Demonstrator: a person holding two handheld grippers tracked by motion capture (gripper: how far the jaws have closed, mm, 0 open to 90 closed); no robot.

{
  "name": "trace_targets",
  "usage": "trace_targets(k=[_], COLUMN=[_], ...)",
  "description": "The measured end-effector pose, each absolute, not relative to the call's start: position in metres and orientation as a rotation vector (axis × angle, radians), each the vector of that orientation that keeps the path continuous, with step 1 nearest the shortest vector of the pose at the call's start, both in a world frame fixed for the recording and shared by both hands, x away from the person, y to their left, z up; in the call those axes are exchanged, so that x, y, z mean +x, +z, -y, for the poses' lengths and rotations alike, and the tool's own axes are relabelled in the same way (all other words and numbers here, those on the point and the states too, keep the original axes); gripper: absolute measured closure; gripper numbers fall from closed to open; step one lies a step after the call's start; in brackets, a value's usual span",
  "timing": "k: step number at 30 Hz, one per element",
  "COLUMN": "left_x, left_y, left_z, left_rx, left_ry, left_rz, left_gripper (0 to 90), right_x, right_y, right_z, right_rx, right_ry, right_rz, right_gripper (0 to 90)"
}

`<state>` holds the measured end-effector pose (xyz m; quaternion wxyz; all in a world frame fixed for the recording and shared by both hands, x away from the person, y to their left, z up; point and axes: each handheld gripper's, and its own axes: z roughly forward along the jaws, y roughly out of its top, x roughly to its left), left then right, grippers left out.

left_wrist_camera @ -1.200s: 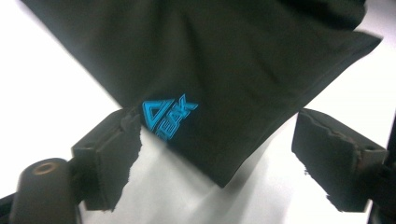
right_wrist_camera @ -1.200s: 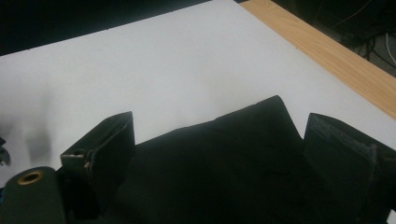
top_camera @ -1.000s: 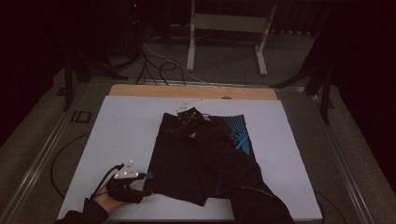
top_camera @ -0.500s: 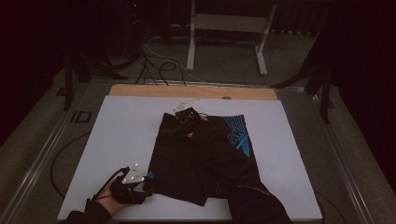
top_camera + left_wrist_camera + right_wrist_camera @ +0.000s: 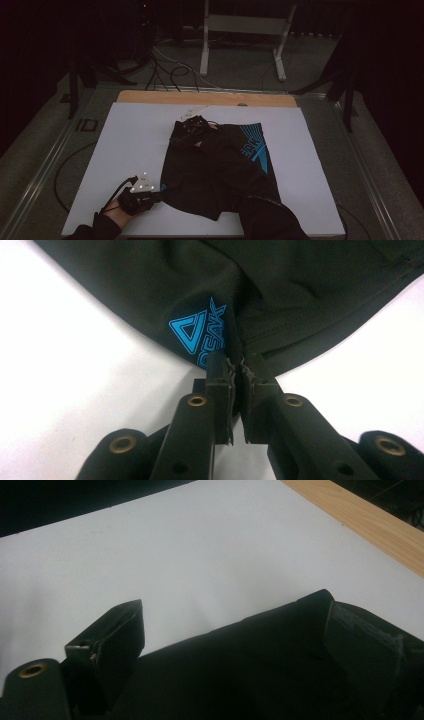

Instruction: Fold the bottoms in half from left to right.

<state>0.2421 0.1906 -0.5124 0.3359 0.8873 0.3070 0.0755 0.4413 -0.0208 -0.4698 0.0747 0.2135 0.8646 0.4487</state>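
Observation:
Black shorts [image 5: 220, 165] with blue graphics lie flat on the white table [image 5: 125, 140]. At their near left corner my left gripper [image 5: 157, 194] has just been closing. In the left gripper view its jaws pinch the hem [image 5: 150, 285] beside a blue logo [image 5: 200, 332], so my left gripper [image 5: 236, 365] is shut on the cloth. The person's right sleeve [image 5: 265, 220] lies across the shorts to my right gripper [image 5: 192, 125] at their far left corner. There my right gripper [image 5: 230, 615] stands wide, with black cloth [image 5: 240, 670] lying between the jaws.
A wooden strip [image 5: 200, 97] borders the table's far edge. Behind it on the floor stand a metal frame [image 5: 240, 35] and loose cables [image 5: 170, 70]. White table surface shows on both sides of the shorts.
Both hands and the shorts stay about where they were. The left hand sits snug against the shorts' near corner.

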Motion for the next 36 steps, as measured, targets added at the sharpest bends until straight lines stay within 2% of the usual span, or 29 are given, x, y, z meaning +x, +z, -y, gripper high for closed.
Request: trace_targets(k=[12,21,22,24,26,29,30,36], left_x=[0.236,0.237,0.237,0.237,0.237,0.237,0.237,0.237], left_y=[-0.504,-0.506,-0.505,-0.505,-0.505,-0.505,-0.505,-0.505], left_z=[-0.188,-0.19,-0.19,-0.19,-0.19,-0.19,-0.19,-0.19], left_rx=[2.283,2.273,2.271,2.268,2.266,2.266,2.266,2.263], left_ry=[0.243,0.221,0.224,0.225,0.223,0.22,0.219,0.217], left_rz=[-0.768,-0.781,-0.779,-0.781,-0.78,-0.78,-0.777,-0.778], left_gripper=[84.8,84.6,84.6,84.6,84.6,84.6,84.7,84.7], right_x=[0.456,0.468,0.469,0.47,0.473,0.475,0.475,0.476], right_y=[-0.483,-0.497,-0.499,-0.5,-0.504,-0.507,-0.508,-0.519], right_z=[0.008,-0.01,-0.013,-0.015,-0.02,-0.024,-0.028,-0.036], right_rx=[0.682,0.882,0.922,0.946,0.998,1.01,1.029,1.07], right_ry=[1.288,1.229,1.195,1.188,1.149,1.096,1.053,0.962], right_rz=[-2.574,-2.536,-2.498,-2.487,-2.49,-2.486,-2.469,-2.476], right_gripper=[9.7,15.1,27.4,28.5,35.9,38.3,42.1,41.1])
